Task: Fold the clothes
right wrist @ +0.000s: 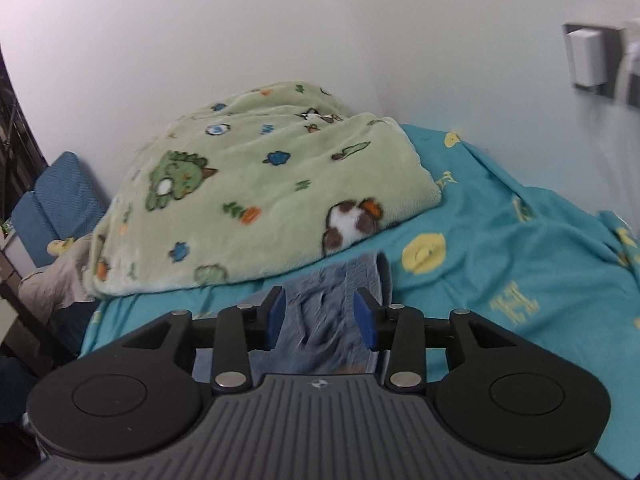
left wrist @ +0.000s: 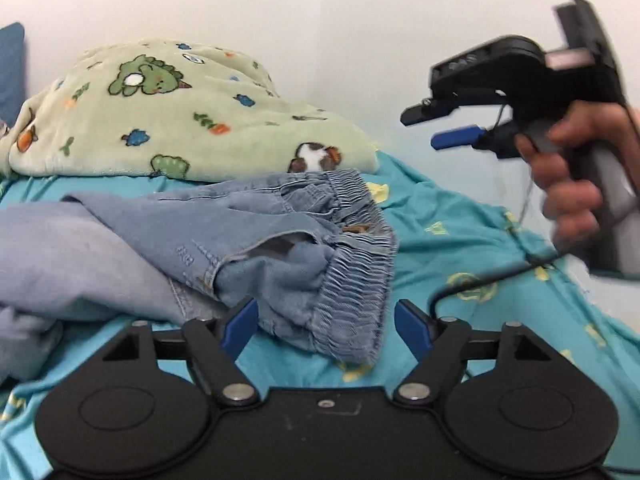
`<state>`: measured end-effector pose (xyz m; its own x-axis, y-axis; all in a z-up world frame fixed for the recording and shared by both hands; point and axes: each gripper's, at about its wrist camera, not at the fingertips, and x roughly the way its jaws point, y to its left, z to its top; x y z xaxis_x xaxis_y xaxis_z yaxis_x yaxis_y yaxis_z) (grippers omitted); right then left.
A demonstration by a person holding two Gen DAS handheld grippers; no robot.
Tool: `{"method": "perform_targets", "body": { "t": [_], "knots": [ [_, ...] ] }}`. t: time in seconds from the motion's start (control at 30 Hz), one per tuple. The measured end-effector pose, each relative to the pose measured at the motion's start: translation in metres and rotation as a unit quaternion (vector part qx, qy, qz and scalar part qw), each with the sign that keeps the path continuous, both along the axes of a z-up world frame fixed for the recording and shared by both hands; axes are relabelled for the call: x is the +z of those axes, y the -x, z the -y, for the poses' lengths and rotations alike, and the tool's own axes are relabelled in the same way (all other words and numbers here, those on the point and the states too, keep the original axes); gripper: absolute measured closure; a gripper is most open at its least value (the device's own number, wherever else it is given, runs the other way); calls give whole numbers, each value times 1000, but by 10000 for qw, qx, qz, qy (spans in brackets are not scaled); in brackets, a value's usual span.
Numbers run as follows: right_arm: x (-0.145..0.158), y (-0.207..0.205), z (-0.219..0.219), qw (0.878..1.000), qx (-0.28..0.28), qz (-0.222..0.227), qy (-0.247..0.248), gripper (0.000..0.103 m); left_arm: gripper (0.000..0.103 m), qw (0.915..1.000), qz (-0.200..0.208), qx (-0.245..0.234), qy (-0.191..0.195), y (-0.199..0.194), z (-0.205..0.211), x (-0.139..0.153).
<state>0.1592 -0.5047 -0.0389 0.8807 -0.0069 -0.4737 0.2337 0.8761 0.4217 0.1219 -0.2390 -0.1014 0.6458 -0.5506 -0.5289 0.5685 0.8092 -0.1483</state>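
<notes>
Basically, denim trousers (left wrist: pixel 248 240) lay bunched on the teal bedsheet (left wrist: pixel 460 248) by the fleece blanket (left wrist: pixel 180 120); left gripper (left wrist: pixel 326 326) and right gripper (left wrist: pixel 430 128) both gaped empty; best regrip the elastic waistband (left wrist: pixel 352 276) at both corners.

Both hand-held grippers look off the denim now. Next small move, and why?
Probably bring the left hand-held gripper down onto the elastic waistband and close. Its jaws stand open with the band's crumpled edge right ahead on the teal sheet; the right hand-held gripper hangs open in the air, clear of the jeans.
</notes>
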Motion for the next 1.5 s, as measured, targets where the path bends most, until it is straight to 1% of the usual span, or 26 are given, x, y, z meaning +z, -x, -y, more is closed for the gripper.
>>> {"method": "perform_targets", "body": {
  "t": [0.03, 0.1, 0.2, 0.27, 0.37, 0.43, 0.5, 0.57, 0.6, 0.63, 0.7, 0.77, 0.87, 0.9, 1.0, 1.03, 1.07, 1.1, 1.17, 1.2, 1.27, 1.33, 1.4, 1.5],
  "knots": [
    [3, 13, -6, 10000, 26, 15, -64, 62, 30, 10000, -18, 21, 70, 6, -9, 6],
    [5, 36, -20, 9997, 69, 54, -238, 62, 30, 9999, 31, 99, 44, 16, -28, 20],
    [-1, 52, -41, 9989, 131, 52, -457, 61, 30, 9995, 156, 271, 26, 27, -60, 45],
    [-10, 53, -54, 9979, 237, 57, -603, 59, 30, 9985, 166, 517, 13, 29, -87, 60],
    [-18, 41, -84, 9978, 575, 30, -342, 55, 30, 9953, 212, 943, 4, 26, -121, 76],
    [-25, 27, -107, 9957, 909, 39, -174, 54, 30, 9919, 194, 1259, 12, 17, -139, 80],
    [-34, 12, -128, 9931, 1168, 61, -76, 54, 30, 9878, 96, 1549, 125, 4, -155, 77],
    [-44, -6, -149, 9910, 1331, 64, 110, 54, 30, 9815, -78, 1869, 406, -9, -171, 73],
    [-48, -14, -159, 9894, 1425, 57, 278, 54, 30, 9770, -199, 2029, 629, -17, -180, 70],
    [-50, -25, -171, 9867, 1536, 57, 521, 54, 30, 9720, -315, 2167, 855, -25, -189, 68],
    [-53, -49, -195, 9779, 1787, 98, 1080, 54, 30, 9639, -405, 2395, 1088, -37, -206, 66],
    [-57, -77, -218, 9664, 2087, 138, 1496, 53, 30, 9582, -358, 2598, 1145, -48, -219, 63],
    [-69, -120, -241, 9534, 2383, 9, 1849, 53, 30, 9493, -264, 2895, 1200, -64, -238, 58],
    [-74, -134, -249, 9502, 2420, -68, 1960, 53, 30, 9472, -283, 2932, 1263, -68, -243, 53],
    [-90, -168, -263, 9438, 2303, -300, 2350, 55, 30, 9427, -390, 3040, 1321, -80, -251, 38],
    [-95, -175, -265, 9423, 2205, -366, 2493, 57, 30, 9416, -447, 3058, 1337, -83, -252, 34],
    [-97, -180, -265, 9434, 2081, -403, 2549, 67, 31, 9407, -519, 3053, 1387, -86, -254, 30],
    [-97, -182, -263, 9466, 1992, -438, 2495, 74, 32, 9400, -564, 3037, 1449, -88, -255, 28],
    [-93, -180, -259, 9521, 1921, -489, 2327, 96, 32, 9397, -526, 3014, 1528, -87, -257, 29],
    [-88, -174, -260, 9517, 1909, -469, 2358, 99, 32, 9400, -486, 2989, 1569, -85, -257, 31],
    [-72, -157, -261, 9500, 1932, -374, 2424, 100, 32, 9408, -396, 2931, 1654, -79, -258, 37],
    [-52, -130, -262, 9465, 1994, -190, 2532, 100, 32, 9412, -279, 2878, 1746, -72, -260, 45],
    [-31, -96, -262, 9401, 2114, 8, 2673, 100, 32, 9413, -144, 2835, 1825, -63, -261, 54],
    [-7, -37, -259, 9290, 2350, 194, 2853, 100, 32, 9419, -60, 2727, 1958, -49, -262, 67]
  ]
}}
